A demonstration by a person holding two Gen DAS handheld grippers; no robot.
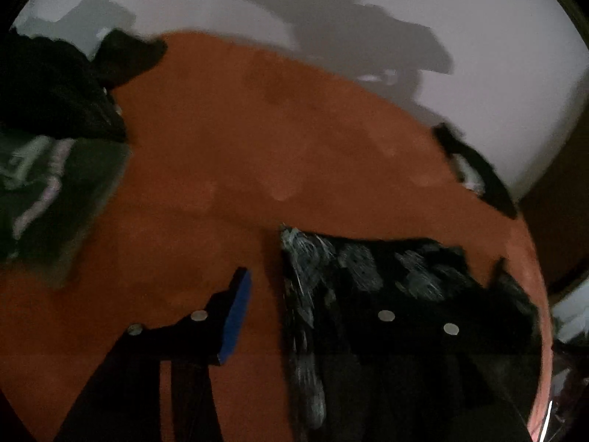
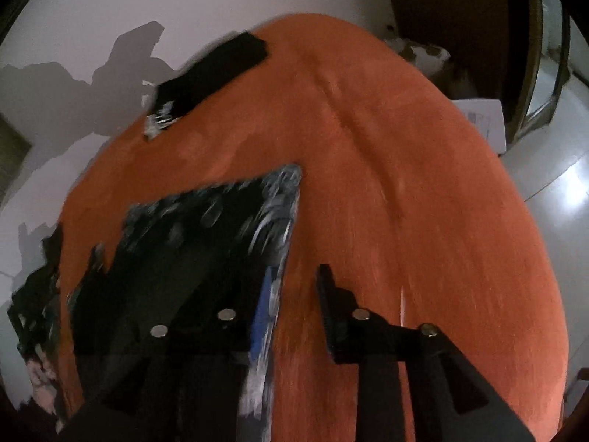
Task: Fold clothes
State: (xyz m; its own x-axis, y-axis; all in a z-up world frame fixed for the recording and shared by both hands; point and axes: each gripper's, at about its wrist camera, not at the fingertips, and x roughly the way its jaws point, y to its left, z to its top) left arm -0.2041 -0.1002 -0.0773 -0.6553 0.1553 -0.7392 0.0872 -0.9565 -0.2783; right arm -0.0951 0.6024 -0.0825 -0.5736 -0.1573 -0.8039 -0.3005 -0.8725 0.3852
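Patterned garment (image 1: pixel 368 276) flat, beside left gripper (image 1: pixel 291 287)

An orange cloth-covered table (image 2: pixel 423 191) carries the clothes. A folded black garment with pale prints (image 2: pixel 206 228) lies flat on it near its front. A black folded piece (image 2: pixel 217 70) rests at the far edge, and a dark green garment (image 1: pixel 55 199) and a black heap (image 1: pixel 48 84) lie to the left.
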